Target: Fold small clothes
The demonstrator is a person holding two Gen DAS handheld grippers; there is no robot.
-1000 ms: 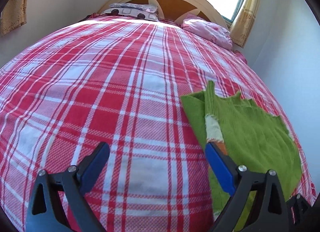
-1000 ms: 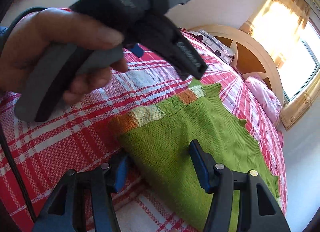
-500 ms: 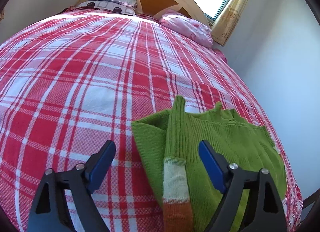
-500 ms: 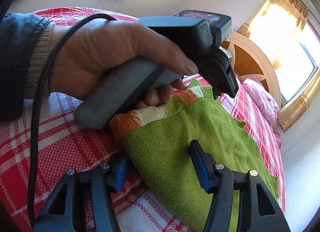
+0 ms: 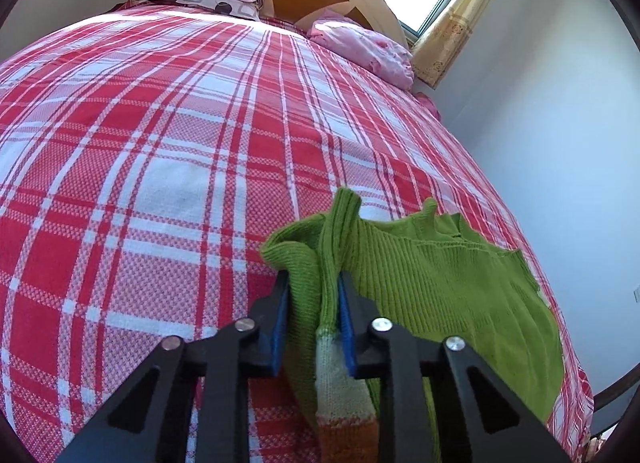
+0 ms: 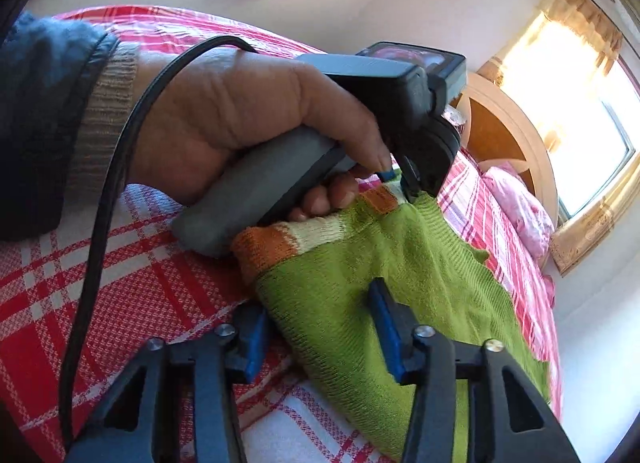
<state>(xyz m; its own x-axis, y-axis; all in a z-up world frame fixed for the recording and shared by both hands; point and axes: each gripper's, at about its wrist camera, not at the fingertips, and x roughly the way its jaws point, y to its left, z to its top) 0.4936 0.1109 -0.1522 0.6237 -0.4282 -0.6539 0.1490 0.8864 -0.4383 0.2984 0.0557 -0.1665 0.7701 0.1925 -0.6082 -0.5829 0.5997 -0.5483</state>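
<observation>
At the bed's [image 5: 168, 151] near right edge, closing right gripper [image 6: 320, 327] on the green sweater's [image 5: 440, 287] hem, pads not yet biting. Farther along, left gripper [image 5: 312, 319] closing, pinched on sleeve [image 5: 338, 263]; best lifted together, kept taut.

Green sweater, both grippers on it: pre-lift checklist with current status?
1. Left gripper on the green sweater: ok. Its fingers are closing, bunched knit and the striped cuff between the pads.
2. Right gripper on the sweater: not ok yet. Fingers closing, one pad on the knit, the other beside its edge on the bedspread.
3. Bedspread caught in a grip: cannot tell.
4. Cable away from the sweater: ok, it hangs beside the left hand.
5. Sweater flat: not ok, bunched at the left grip.
</observation>
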